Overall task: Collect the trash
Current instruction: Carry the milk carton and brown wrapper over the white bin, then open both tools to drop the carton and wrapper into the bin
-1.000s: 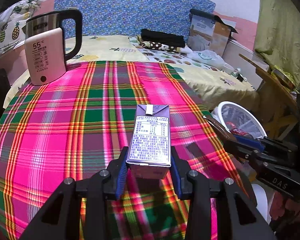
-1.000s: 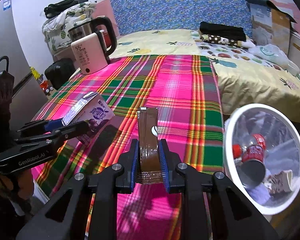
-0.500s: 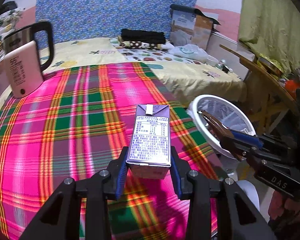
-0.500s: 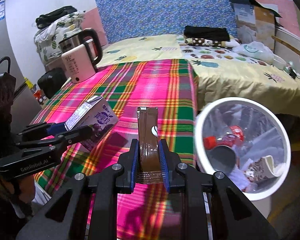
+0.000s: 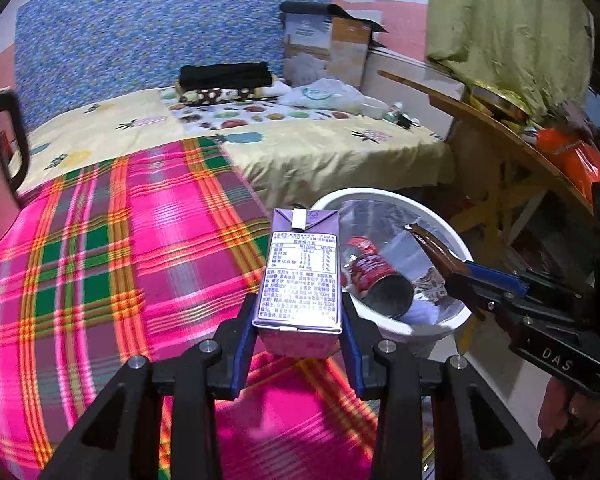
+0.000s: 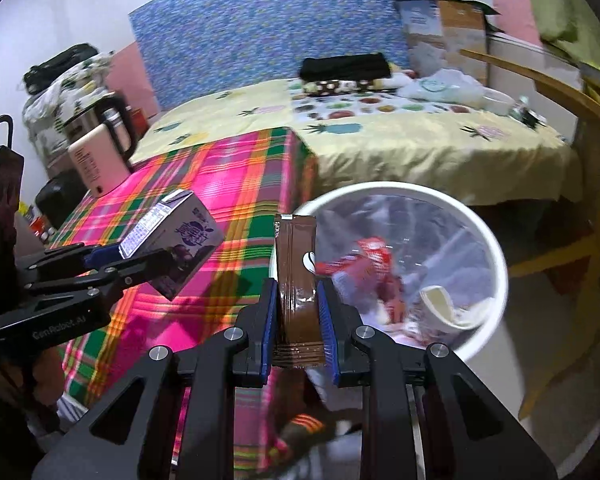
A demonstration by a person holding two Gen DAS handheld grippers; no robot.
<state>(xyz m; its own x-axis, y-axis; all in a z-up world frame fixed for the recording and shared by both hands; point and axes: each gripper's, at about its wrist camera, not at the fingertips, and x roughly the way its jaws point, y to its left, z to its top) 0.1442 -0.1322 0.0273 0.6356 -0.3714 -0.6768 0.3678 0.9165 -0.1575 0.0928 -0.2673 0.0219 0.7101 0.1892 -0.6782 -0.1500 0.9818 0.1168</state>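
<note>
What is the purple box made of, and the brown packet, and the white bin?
The purple drink carton looks like coated paperboard: sharp folded edges, smooth printed faces with slight sheen. The flat brown sachet seems to be glossy plastic or foil film, with ribbed heat-sealed ends. The round white trash bin appears to be smooth rigid plastic, lined with a thin, wrinkly clear plastic bag.

Bin (image 6: pixel 496 248) right of table (image 6: pixel 236 184) (w/ can (image 5: pixel 374 276) inside)

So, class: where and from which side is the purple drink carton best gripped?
Grip the purple drink carton across its two flat side faces near the base, coming end-on from the bottom, as the left gripper does: parallel faces seat flat against the jaws.
</note>
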